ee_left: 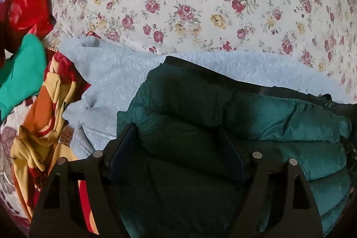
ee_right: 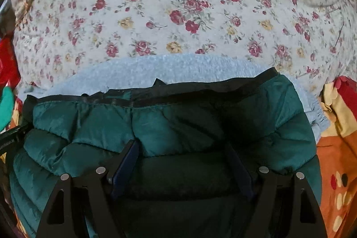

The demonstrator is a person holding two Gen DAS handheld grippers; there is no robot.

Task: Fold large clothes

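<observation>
Green padded jacket (ee_left: 256, 117) on a grey blanket (ee_left: 116, 81): judged light, puffy and slippery; best pinched at the black hem (ee_right: 200, 88). Left gripper (ee_left: 178, 142) and right gripper (ee_right: 185, 155) are held wide open, gripping nothing.

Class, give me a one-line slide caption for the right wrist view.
Open right tool poised over a folded green puffer jacket lying on a pale blue fleece, floral bedsheet behind.
</observation>
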